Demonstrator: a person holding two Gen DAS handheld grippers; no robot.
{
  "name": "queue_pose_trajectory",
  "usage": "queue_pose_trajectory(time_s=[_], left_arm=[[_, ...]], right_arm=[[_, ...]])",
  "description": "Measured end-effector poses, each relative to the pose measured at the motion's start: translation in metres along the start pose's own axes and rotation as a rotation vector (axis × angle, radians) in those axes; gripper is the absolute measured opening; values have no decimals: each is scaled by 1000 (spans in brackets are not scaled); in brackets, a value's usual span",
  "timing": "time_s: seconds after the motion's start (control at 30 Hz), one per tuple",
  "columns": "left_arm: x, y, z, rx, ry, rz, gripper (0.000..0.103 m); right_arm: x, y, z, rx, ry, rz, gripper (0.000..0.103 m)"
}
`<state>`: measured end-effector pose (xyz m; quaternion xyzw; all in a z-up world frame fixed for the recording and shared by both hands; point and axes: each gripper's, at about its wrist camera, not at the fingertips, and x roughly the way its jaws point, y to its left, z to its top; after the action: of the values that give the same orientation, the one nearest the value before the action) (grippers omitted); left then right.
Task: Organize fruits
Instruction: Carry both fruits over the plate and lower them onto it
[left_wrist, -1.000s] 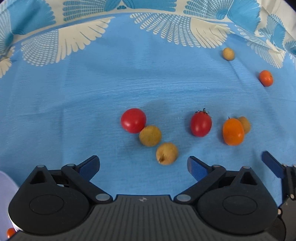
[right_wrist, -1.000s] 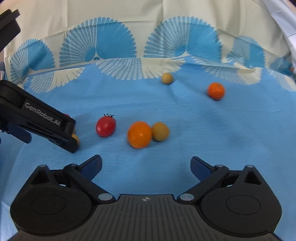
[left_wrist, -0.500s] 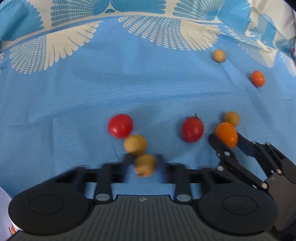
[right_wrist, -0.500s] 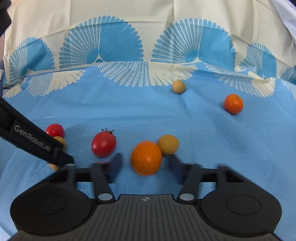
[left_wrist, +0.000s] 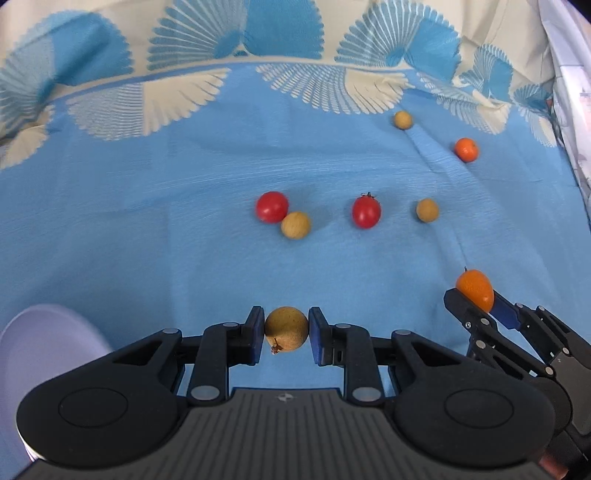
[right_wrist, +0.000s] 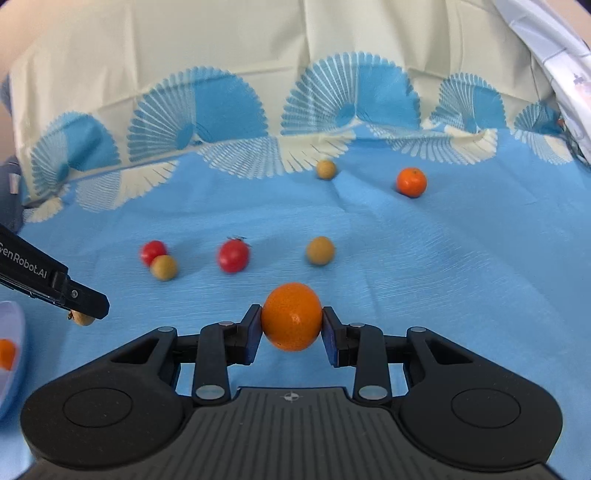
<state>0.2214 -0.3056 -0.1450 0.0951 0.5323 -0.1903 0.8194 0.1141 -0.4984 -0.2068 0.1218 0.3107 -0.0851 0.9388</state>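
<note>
Left wrist view shows the left gripper (left_wrist: 286, 334) clamped on a tan fruit (left_wrist: 286, 329), with a pale bowl (left_wrist: 44, 339) near left; the right gripper (right_wrist: 291, 325) clasps an orange fruit (right_wrist: 291, 316). Farther off, six fruits lie loose on the blue cloth (left_wrist: 166, 221), so the sorting looks under way, with most of it left.

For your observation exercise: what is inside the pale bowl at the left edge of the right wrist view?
One orange fruit shows inside the bowl. The frame edge cuts off the rest of the bowl, so anything else inside cannot be seen.
</note>
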Motion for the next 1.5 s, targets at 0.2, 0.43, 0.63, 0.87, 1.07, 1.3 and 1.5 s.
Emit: queue_pose_trajectory(time_s=[0.2, 0.43, 0.63, 0.87, 1.07, 1.3, 1.5], left_arm=[[-68, 26, -37, -35, -24, 48, 28], [-137, 69, -94, -72, -57, 104, 28], [-183, 106, -142, -136, -84, 118, 28], [-224, 139, -191, -193, -134, 131, 28], [-244, 156, -225, -224, -160, 121, 28], [-255, 167, -253, -255, -174, 102, 28], [-258, 173, -264, -276, -188, 89, 28]], right_arm=[[-64, 38, -3, -50, -45, 90, 36], [-136, 101, -13, -134, -64, 231, 36], [-190, 159, -30, -219, -50, 329, 36], [-244, 210, -52, -320, -45, 409, 36], [-273, 234, -66, -355, -37, 434, 36], [-293, 251, -75, -403, -57, 430, 36], [-295, 257, -75, -426, -69, 421, 36]])
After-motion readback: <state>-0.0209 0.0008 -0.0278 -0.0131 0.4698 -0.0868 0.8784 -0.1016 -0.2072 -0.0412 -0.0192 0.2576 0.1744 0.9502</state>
